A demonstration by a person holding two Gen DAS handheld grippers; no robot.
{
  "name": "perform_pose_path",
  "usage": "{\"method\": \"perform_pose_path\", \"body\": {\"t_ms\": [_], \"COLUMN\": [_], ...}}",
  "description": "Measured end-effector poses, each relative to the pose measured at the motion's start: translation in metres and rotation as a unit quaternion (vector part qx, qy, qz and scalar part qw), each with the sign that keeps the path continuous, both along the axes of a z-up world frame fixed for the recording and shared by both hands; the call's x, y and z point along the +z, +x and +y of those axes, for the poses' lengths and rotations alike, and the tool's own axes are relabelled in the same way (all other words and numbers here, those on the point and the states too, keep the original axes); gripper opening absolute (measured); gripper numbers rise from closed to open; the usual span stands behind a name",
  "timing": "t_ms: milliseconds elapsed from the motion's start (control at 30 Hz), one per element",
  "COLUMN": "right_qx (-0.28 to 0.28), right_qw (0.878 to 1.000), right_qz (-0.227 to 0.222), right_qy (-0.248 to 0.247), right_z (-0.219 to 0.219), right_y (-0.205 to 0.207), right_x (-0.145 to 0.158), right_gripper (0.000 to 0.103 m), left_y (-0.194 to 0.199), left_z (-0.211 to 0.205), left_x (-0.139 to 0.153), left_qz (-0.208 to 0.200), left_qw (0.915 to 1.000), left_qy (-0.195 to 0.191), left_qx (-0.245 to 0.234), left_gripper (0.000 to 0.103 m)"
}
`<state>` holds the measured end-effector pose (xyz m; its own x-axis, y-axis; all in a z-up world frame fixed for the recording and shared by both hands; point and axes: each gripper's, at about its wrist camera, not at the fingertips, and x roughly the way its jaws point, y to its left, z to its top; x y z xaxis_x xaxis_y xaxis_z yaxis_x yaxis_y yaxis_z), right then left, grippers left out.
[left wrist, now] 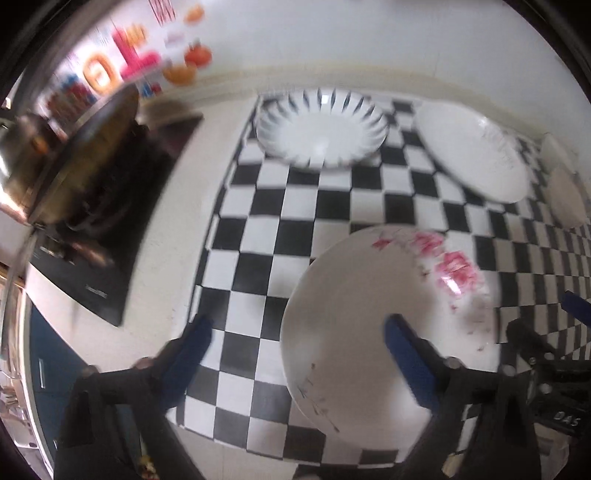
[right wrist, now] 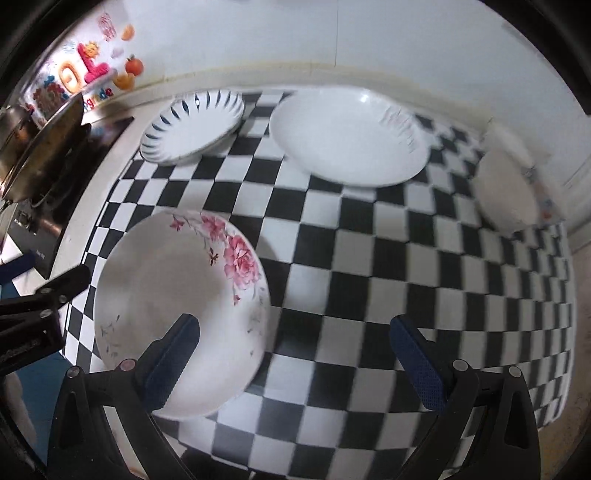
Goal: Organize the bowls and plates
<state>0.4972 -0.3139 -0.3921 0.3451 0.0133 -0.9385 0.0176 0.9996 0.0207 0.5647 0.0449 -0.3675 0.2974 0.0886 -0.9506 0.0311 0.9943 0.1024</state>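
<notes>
Checkered mat [right wrist: 369, 229] covers the white counter [left wrist: 173, 206] below a white wall [right wrist: 369, 33].

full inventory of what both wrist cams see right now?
floral plate: 1, white with pink flowers, near front-left of the mat
striped plate: 1, white with dark rim dashes, back-left
plain plate: 1, white, back-centre
small dish: 1, white, blurred, far right
checkered mat: 1, black and white, under all the dishes
pot: 1, metal, on the stove at left
stove: 1, black, left of the mat
wall stickers: several, colourful, back-left wall
left gripper: open, blue pads
right gripper: open, blue pads
</notes>
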Motion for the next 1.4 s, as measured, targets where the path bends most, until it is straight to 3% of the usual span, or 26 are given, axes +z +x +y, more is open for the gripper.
{"method": "perform_pose_path", "body": {"t_ms": [233,333,367,400,467,533,567,633,733,967,1400], "right_qx": [-0.020,-0.056,-0.072,-0.083,-0.095,-0.096,-0.088,-0.077,-0.063,-0.062,-0.094], "right_qw": [0.994,0.984,0.978,0.975,0.973,0.973,0.974,0.974,0.981,0.980,0.980], "right_qz": [0.077,0.110,0.121,0.122,0.121,0.127,0.134,0.140,0.131,0.125,0.098], "right_qy": [0.074,0.132,0.154,0.164,0.171,0.165,0.162,0.159,0.132,0.142,0.144], "right_z": [0.003,-0.006,-0.010,-0.012,-0.014,-0.011,-0.007,-0.001,0.008,0.003,-0.071], "right_y": [0.024,0.028,0.029,0.029,0.029,0.030,0.030,0.028,0.024,0.021,0.015], "right_x": [-0.047,-0.065,-0.070,-0.072,-0.072,-0.073,-0.074,-0.075,-0.075,-0.066,-0.044], "right_gripper": [0.097,0.082,0.073,0.072,0.053,0.044,0.032,0.026,0.025,0.022,0.021], "left_y": [0.029,0.035,0.037,0.038,0.041,0.042,0.042,0.044,0.046,0.045,0.045], "left_z": [0.022,0.023,0.024,0.024,0.023,0.019,0.017,0.014,0.010,-0.008,-0.127], "left_x": [-0.050,-0.063,-0.067,-0.069,-0.069,-0.068,-0.067,-0.065,-0.061,-0.063,-0.051], "left_qz": [0.096,0.126,0.135,0.140,0.138,0.139,0.139,0.137,0.140,0.146,0.143], "left_qw": [0.9923,0.9868,0.9849,0.9835,0.9815,0.9798,0.9795,0.9792,0.9790,0.9791,0.9768], "left_qy": [-0.079,-0.099,-0.105,-0.111,-0.125,-0.129,-0.128,-0.128,-0.127,-0.118,-0.103], "left_qx": [-0.001,-0.021,-0.026,-0.030,-0.045,-0.062,-0.069,-0.077,-0.076,-0.079,-0.123], "left_gripper": [0.056,0.048,0.043,0.042,0.040,0.036,0.035,0.035,0.035,0.035,0.035]}}
